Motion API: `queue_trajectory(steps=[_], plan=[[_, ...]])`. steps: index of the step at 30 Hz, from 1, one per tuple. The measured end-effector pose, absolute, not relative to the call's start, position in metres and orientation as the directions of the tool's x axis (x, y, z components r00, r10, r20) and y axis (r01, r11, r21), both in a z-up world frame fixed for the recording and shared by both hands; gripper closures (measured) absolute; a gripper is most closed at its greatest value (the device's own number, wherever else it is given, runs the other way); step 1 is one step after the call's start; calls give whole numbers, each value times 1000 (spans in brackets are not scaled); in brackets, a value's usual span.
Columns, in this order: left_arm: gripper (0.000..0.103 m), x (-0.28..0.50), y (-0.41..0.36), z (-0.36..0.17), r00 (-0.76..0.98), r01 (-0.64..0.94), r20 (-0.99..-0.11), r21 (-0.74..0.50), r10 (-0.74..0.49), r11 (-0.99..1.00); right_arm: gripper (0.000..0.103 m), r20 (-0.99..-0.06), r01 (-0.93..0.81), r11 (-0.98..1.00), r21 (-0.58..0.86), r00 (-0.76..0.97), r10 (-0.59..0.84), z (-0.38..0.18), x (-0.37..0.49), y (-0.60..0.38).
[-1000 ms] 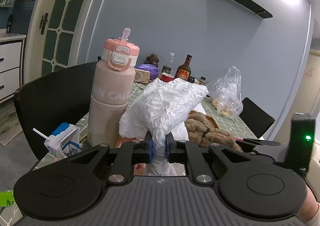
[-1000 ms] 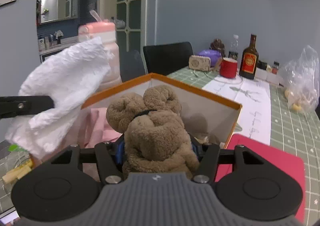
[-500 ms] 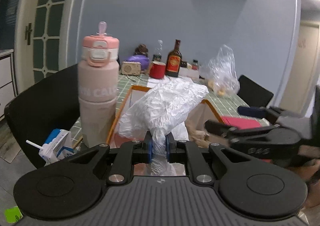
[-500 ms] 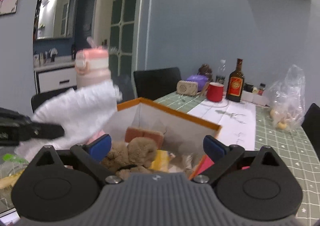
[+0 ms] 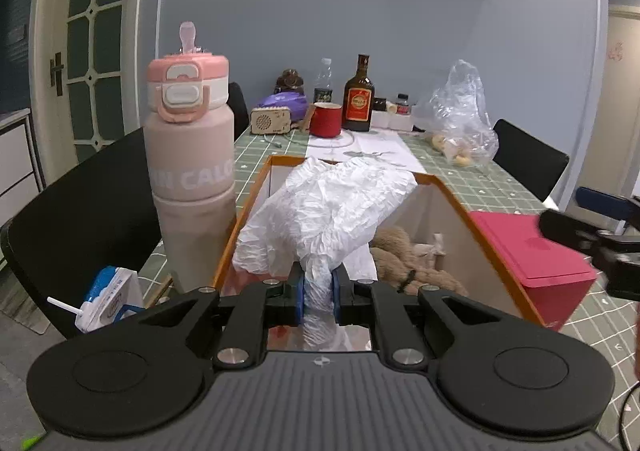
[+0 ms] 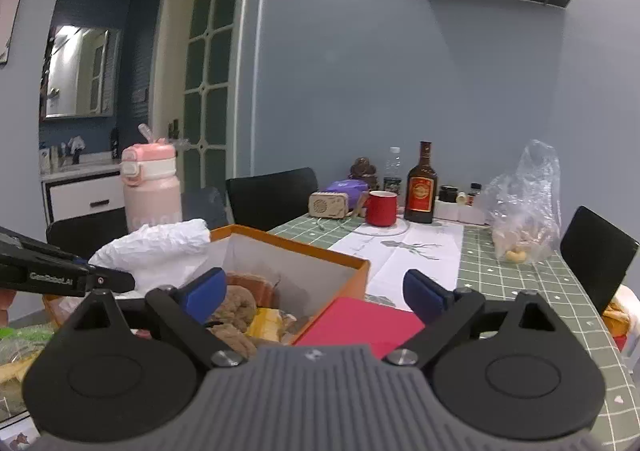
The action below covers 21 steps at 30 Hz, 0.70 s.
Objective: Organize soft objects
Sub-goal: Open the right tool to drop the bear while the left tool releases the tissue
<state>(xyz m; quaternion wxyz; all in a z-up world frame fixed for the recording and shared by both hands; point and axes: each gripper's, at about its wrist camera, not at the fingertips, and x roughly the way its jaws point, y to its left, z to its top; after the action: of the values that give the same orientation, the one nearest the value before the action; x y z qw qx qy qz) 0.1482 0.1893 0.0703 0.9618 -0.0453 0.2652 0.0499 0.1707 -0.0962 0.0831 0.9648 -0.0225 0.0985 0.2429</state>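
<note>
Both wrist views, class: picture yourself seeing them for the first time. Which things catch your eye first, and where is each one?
First comes the crumpled white bag, pinched in the left gripper above the orange-rimmed box. Next the tall pink bottle stands just left of the box. The right gripper is empty, its blue pads spread wide, and a brown plush toy lies inside the box.

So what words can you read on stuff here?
"N CALG": pink bottle, the start hidden and the end turned out of view.
"GenRobot.AI", roughly: side of the left gripper, small and hard to make out.
Brown bottle label: too small to read.
Carton print: too blurred.
</note>
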Motion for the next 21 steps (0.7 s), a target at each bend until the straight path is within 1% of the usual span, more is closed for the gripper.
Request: queue_trajectory(steps=[2,3,4,5,6,7,8,9,10,13,15,17,18,19,21], plan=[[81,153,190,69,848,-135,-522,-55,86,989,10,-204,-474,880,24,860,468,82,170,-100],[80,154,191,68,849,-142,-520,-51,96,989,10,-206,-475,880,27,858,470,81,169,-101],[70,154,190,67,852,-149,-513,-41,107,988,10,-209,-475,879,25,858,470,81,169,-102],[55,154,189,67,854,-160,-506,-32,122,987,10,-211,-474,880,21,859,467,80,168,-102],[45,152,189,68,860,-170,-493,-31,133,985,10,-213,-474,880,20,858,467,79,168,-102],[27,149,189,69,872,-174,-470,-40,135,984,10,-216,-475,880,21,857,467,79,167,-102],[16,147,191,70,884,-171,-448,-54,130,984,10,-218,-474,880,26,857,468,78,167,-103],[12,142,192,72,901,-169,-417,-76,123,983,10,-219,-471,881,34,857,467,77,166,-105],[9,139,192,74,911,-171,-393,-89,123,981,10,-222,-470,882,44,856,467,77,166,-106],[7,130,189,81,917,-199,-368,-89,154,976,10,-221,-459,886,70,859,463,78,163,-113],[7,124,182,85,913,-218,-364,-51,185,975,9,-223,-439,895,83,867,446,79,160,-119],[7,115,172,87,906,-255,-347,7,242,967,8,-214,-403,909,105,884,416,79,152,-128],[7,109,167,88,906,-275,-327,29,269,961,6,-208,-387,914,120,891,404,79,146,-134],[7,103,163,88,910,-279,-306,43,278,959,6,-210,-378,917,132,893,398,79,142,-139],[7,92,154,91,920,-270,-269,91,285,958,5,-235,-364,918,160,889,393,79,134,-149]])
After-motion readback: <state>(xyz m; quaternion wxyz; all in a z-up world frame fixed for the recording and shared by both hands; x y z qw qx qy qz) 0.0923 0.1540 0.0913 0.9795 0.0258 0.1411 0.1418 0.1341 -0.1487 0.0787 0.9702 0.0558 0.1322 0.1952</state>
